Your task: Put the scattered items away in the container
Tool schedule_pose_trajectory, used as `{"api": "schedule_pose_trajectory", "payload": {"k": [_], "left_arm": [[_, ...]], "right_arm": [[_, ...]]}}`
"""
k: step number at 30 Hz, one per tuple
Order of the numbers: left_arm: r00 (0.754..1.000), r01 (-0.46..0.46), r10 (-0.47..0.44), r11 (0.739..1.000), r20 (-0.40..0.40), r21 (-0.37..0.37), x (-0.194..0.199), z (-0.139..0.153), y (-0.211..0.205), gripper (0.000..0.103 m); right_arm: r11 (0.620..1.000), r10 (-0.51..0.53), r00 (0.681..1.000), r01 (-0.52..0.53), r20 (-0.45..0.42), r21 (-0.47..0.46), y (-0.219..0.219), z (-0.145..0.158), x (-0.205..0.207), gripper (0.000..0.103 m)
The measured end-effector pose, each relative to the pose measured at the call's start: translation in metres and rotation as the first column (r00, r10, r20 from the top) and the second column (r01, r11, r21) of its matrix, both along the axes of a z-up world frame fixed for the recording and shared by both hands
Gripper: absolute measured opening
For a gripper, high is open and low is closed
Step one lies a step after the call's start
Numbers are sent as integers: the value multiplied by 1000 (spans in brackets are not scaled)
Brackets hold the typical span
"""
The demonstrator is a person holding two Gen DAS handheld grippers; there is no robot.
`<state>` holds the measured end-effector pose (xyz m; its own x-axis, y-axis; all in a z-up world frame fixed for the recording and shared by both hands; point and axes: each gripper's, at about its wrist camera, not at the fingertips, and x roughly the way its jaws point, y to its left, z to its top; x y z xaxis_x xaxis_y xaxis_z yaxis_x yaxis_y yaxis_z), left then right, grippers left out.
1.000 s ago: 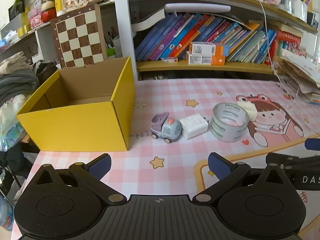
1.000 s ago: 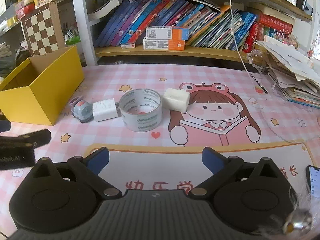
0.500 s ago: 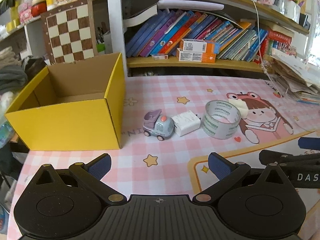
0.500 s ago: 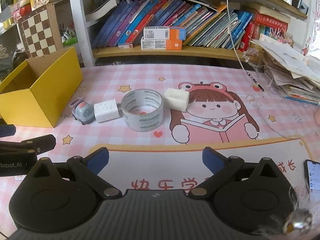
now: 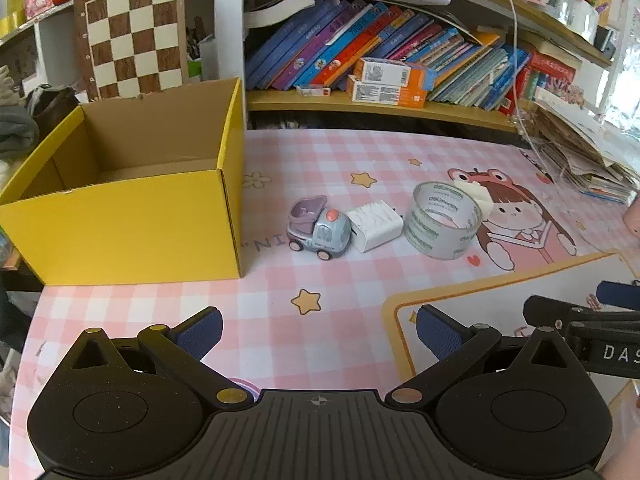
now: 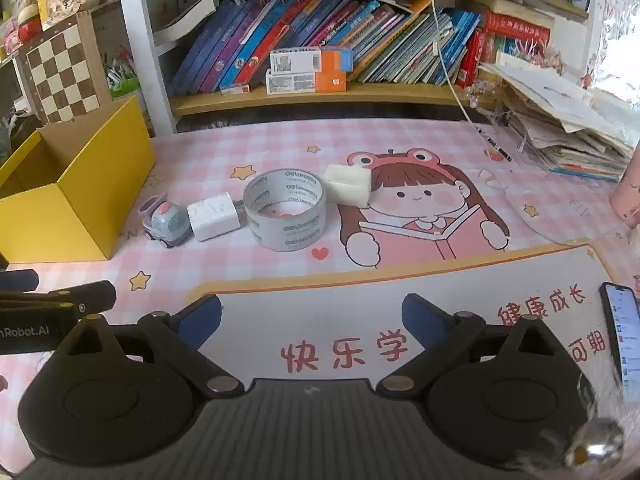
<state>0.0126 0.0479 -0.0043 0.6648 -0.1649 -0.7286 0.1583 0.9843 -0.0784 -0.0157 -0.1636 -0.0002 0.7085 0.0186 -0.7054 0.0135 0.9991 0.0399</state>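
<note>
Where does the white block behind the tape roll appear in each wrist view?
Left wrist: white block right of centre, mostly hidden behind the tape roll.
Right wrist: white block centre, fully visible, right of the tape roll.
Shared landmark: yellow box.

Bright, even daylight in both views, strongest from a blown-out window [image 5: 624, 92] at the far right edge, soft faint shadows under the tape roll [image 6: 286, 214] and yellow box [image 5: 120, 216], sharp centre focus, heavy fisheye bending of shelves [image 6: 320, 94], dark vignetted corners, lower right of right view smeared.
</note>
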Motion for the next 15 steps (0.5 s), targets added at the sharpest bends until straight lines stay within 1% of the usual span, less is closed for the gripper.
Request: {"api": "schedule_pose_trajectory", "payload": {"k": [3,8,13,15], "left_arm": [[999,38,-38,998,-8,-42,-1,-1,4,103],[998,65,-65,997,-4,-49,-4,-2,3,103],[1000,28,-28,999,-3,-40,-2,-2,-3,103],[1000,-5,5,1000,2,-27,1,0,-9,103]], "right_arm": [[1000,-12,1000,12,12,-9,5,1,-3,99],[999,-22,1000,22,12,-26,9,0,-5,99],[1000,4,1000,-3,24,-24,3,-1,-1,100],[1000,19,999,-19,26,-11,-5,-1,6,100]]}}
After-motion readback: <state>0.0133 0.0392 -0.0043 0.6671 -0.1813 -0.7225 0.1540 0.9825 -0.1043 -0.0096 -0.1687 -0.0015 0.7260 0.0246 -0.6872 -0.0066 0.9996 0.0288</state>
